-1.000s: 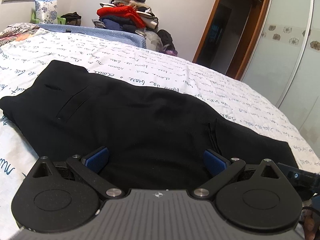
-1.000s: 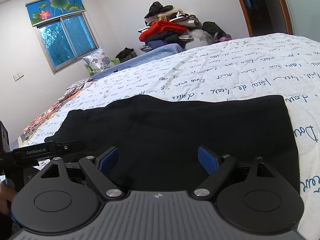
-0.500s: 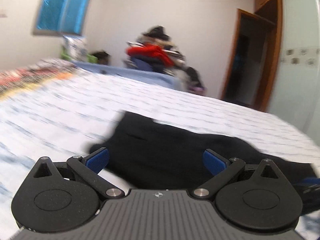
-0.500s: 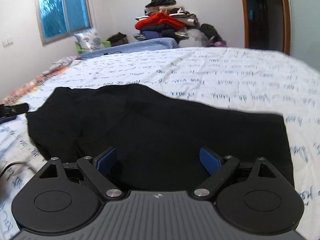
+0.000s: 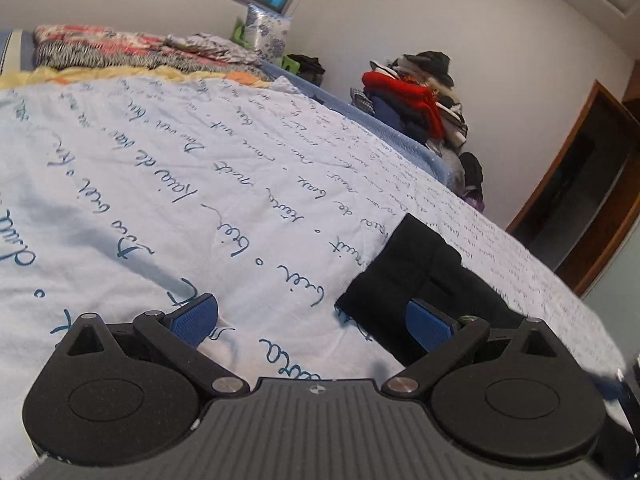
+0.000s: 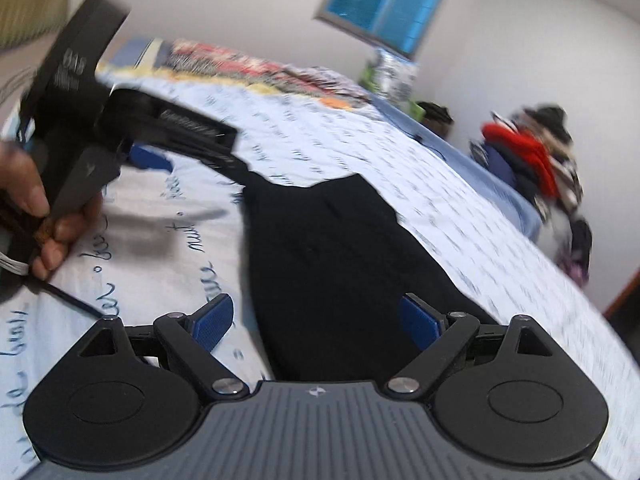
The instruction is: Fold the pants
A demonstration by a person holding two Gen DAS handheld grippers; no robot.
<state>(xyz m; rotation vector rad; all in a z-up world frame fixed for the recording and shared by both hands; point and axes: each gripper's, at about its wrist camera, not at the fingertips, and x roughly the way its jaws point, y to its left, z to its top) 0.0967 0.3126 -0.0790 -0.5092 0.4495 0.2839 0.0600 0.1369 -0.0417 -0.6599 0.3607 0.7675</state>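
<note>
The black pants (image 6: 340, 256) lie folded flat on the bed. In the left wrist view only their waist end (image 5: 424, 276) shows, at the right. My left gripper (image 5: 312, 320) is open and empty, low over the bedspread just left of the waist end. It also shows from the side in the right wrist view (image 6: 132, 136), held in a hand. My right gripper (image 6: 318, 320) is open and empty, hovering over the near edge of the pants. The right wrist view is blurred.
The white bedspread with blue script (image 5: 180, 184) covers the bed. A pile of clothes (image 5: 416, 100) stands at the far side. Patterned bedding (image 5: 112, 48) lies at the head. A wooden door frame (image 5: 576, 208) is at the right.
Both grippers swung left and tilted. The left one moved off the pants to the bedspread beside the waist end. The right one now looks along the pants. Both stayed open.
</note>
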